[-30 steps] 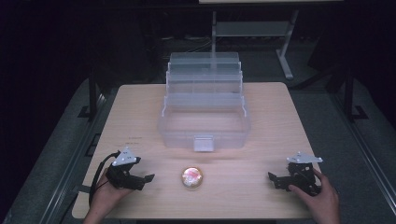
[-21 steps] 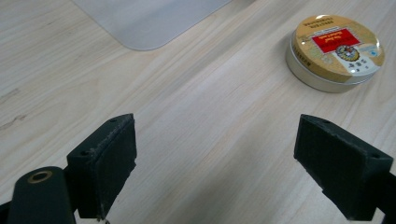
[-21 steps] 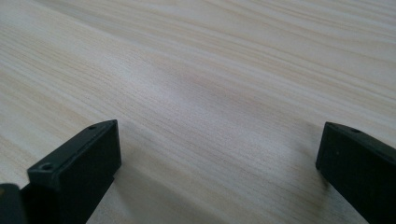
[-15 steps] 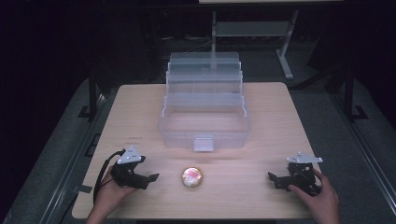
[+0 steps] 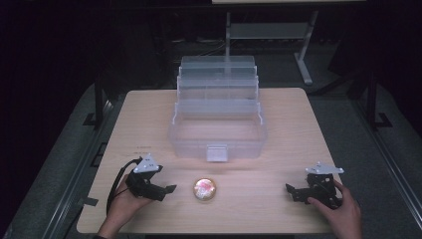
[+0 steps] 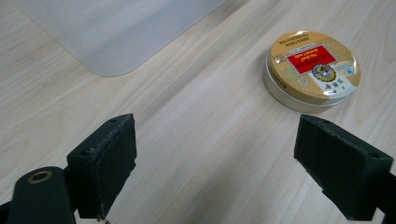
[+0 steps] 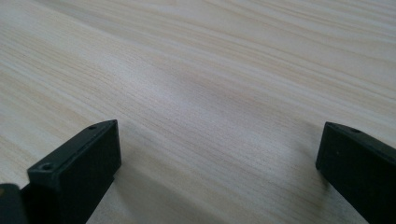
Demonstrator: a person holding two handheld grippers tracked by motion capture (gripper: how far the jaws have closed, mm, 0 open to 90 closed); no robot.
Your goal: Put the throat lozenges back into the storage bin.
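Note:
A small round gold tin (image 5: 204, 189) with a red label lies on the wooden table (image 5: 278, 199), near the front edge at the middle. In the left gripper view the tin (image 6: 311, 70) sits ahead and to the right of the jaws. My left gripper (image 5: 166, 191) is open just left of the tin, apart from it, with nothing between its jaws (image 6: 224, 172). At the front right my right gripper (image 5: 291, 191) is open too, low over bare wood (image 7: 219, 158).
A clear plastic tiered box (image 5: 218, 119) stands open at the table's middle, behind the tin; its corner (image 6: 116, 32) shows in the left gripper view. A metal stand (image 5: 303, 55) is behind the table. Dark floor surrounds the table.
My left gripper has moved right, toward the tin. The right gripper and the tin have stayed put.

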